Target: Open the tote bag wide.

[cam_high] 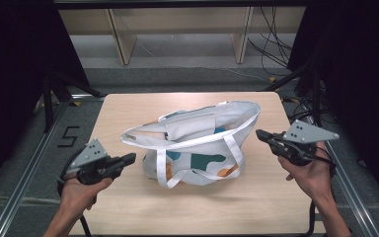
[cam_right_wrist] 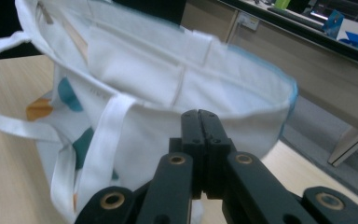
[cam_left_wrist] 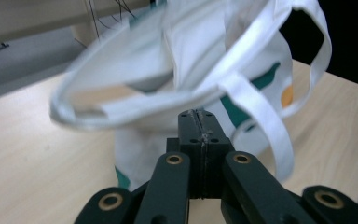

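Hands come in from the bottom edge of the high view, each one holding a black two-jaw gripper over the light wooden table. The left gripper points to the right, toward the near left end of the white tote bag. In the left gripper view its jaws are pressed together with no gap, and their tips are right at the white rim of the bag; the rim looks pinched there, but it is blurred and I cannot tell this for sure. The right gripper points to the left, at the right end of the bag. In the right gripper view its jaws are also fully together, the tips meeting the hem of the bag opening.

The bag stands in the middle of the table with its mouth stretched wide between the two grippers. It is white cloth with teal and orange shapes printed on the side. One long white strap hangs down the front. No brand name or text can be read on the bag.

On the dark floor to the left of the table there is a mark like the digit "5". Farther back stand pale wooden furniture legs and some black cables.
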The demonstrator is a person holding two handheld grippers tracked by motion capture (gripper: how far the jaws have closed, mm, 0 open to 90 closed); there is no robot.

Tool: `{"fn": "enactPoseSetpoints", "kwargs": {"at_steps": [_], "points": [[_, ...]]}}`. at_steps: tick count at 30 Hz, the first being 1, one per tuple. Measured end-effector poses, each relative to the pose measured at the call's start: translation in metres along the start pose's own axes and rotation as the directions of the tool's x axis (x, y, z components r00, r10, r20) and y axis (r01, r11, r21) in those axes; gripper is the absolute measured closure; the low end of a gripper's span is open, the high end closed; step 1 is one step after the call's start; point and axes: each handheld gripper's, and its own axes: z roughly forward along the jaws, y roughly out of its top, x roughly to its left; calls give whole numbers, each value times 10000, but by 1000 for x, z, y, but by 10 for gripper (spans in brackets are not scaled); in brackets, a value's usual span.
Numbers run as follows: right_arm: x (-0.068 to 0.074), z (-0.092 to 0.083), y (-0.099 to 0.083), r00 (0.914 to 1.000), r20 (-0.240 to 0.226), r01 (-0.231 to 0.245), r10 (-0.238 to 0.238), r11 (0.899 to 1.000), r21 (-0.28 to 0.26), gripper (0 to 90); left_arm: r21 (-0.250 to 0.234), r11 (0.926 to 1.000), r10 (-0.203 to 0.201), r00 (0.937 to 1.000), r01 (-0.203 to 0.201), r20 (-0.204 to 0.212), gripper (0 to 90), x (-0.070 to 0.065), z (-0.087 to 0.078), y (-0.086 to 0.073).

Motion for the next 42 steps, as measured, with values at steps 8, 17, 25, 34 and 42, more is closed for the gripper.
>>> {"fn": "enactPoseSetpoints", "kwargs": {"at_steps": [8, 17, 25, 34, 42], "points": [[-21, 38, 30, 9992, 150, 372, -379, 9983, 455, 900, 182, 9998, 60, 9980, -49, -626, 893, 25, 28, 33], [-47, 70, 13, 9991, 298, -355, 312, 9872, 1555, 900, 724, 9952, -553, 9896, 653, -1326, 888, 64, 74, 26], [-52, 106, -30, 9966, 96, -816, 824, 9522, 2945, 900, 1784, 9687, -1508, 9800, 1726, -1295, 893, 96, 124, -10], [-34, 149, -92, 9876, -299, -1244, 1539, 8854, 4478, 900, 2503, 9434, -1970, 9748, 2176, -1049, 895, 99, 150, -54], [-35, 137, -80, 9909, -114, -1181, 1340, 9081, 4017, 900, 2122, 9588, -1691, 9796, 1890, -1082, 876, 93, 135, -40]]}}
